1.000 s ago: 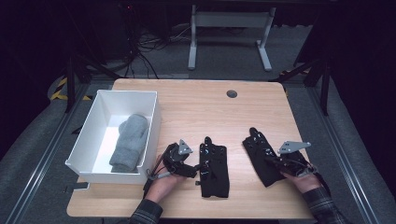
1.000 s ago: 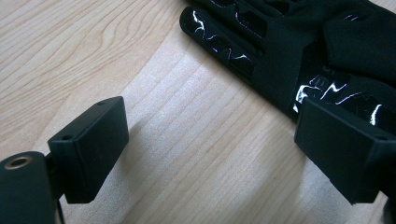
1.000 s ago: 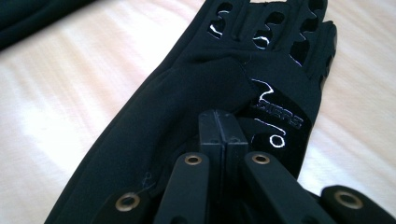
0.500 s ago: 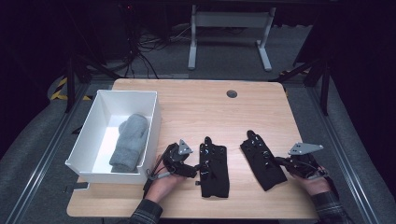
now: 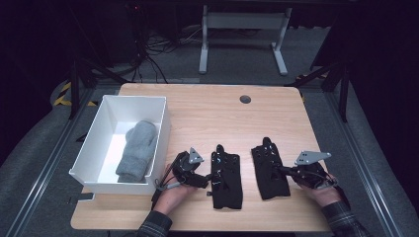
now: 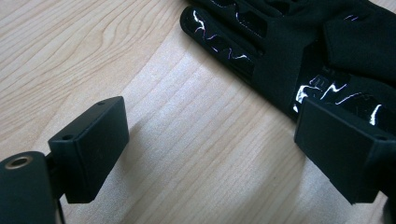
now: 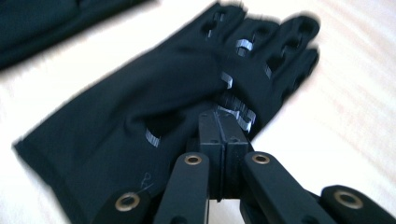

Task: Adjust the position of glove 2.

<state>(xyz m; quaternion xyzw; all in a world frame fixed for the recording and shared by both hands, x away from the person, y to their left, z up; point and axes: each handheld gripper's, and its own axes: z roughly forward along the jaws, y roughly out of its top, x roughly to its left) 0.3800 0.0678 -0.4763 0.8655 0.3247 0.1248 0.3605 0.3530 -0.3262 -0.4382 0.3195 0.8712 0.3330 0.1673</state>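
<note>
Gloves, two black ones, lie flat on the worktop (image 5: pixel 207 111) to the right of the white bin (image 5: pixel 94 148), which already holds a grey mitten (image 5: pixel 136 150). Packing looks barely begun for this pair. The near glove (image 5: pixel 226 178) sits just beside the bin; the left hand-held gripper (image 5: pixel 200 180) rests at its edge, jaws wide and empty. The far glove (image 5: pixel 269 170) lies further right, pinched at its edge by the closed right hand-held gripper (image 5: pixel 284 171). Nothing blocks the way to the bin.
</note>
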